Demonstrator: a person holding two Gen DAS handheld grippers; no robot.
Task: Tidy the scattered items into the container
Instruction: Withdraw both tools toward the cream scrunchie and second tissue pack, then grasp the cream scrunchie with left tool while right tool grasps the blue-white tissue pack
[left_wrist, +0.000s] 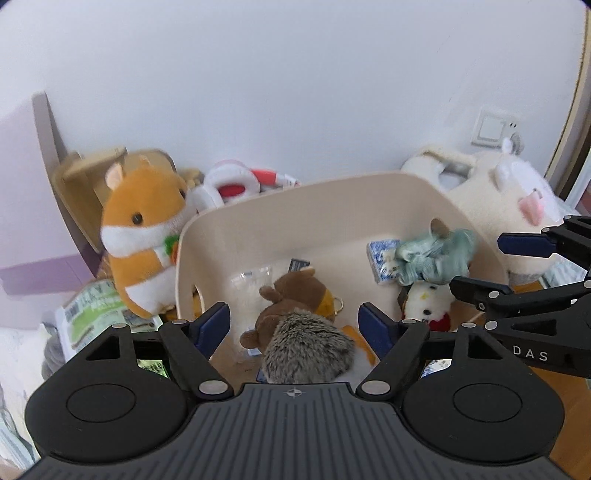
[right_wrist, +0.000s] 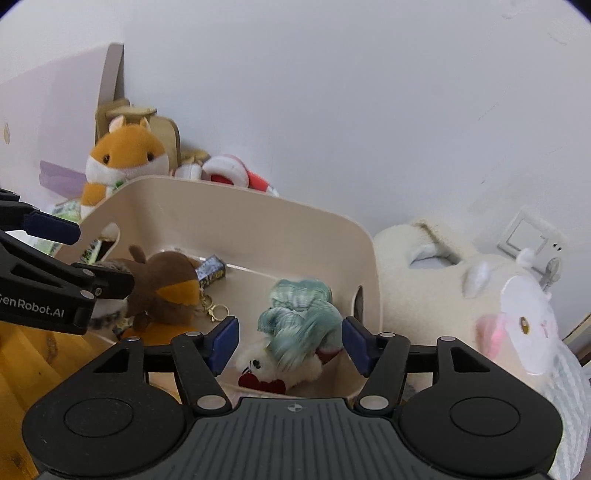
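Beige container (left_wrist: 332, 206) beneath both claws, left claw (left_wrist: 293, 325) and right claw (right_wrist: 290, 341) wide, empty, angled downward.

Both wrist cams close above bin (left_wrist: 369, 192) — overlapping.

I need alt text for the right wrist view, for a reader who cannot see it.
The open right claw hovers over a beige bin holding a green scrunchie, a white plush and a brown plush keychain. An orange hamster plush sits behind the bin; the left claw enters from the left.
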